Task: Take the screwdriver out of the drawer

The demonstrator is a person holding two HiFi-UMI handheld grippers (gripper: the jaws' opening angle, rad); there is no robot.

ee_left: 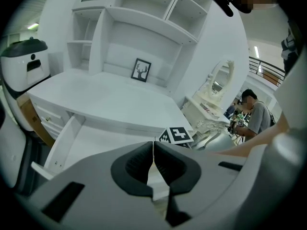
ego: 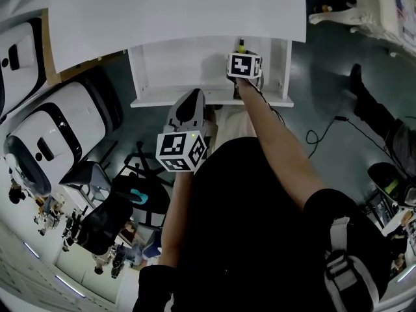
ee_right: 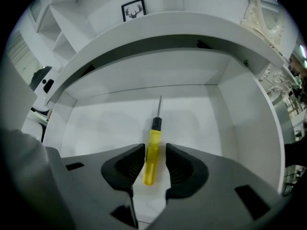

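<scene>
Head view: reaching into the open drawer.
Left gripper, closed and empty, hangs clear before the drawer front; right gripper's open jaws straddle the screwdriver on the drawer floor, aligned to clamp its yellow handle.

Soft even indoor light, white surface bright but unclipped, shadow band at back of drawer, heavy fisheye bending at edges, dark vignette corners in gripper views, left claw foreground slightly soft.

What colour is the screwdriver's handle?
The screwdriver handle is yellow, with a black collar; clearest in the right gripper view.
</scene>
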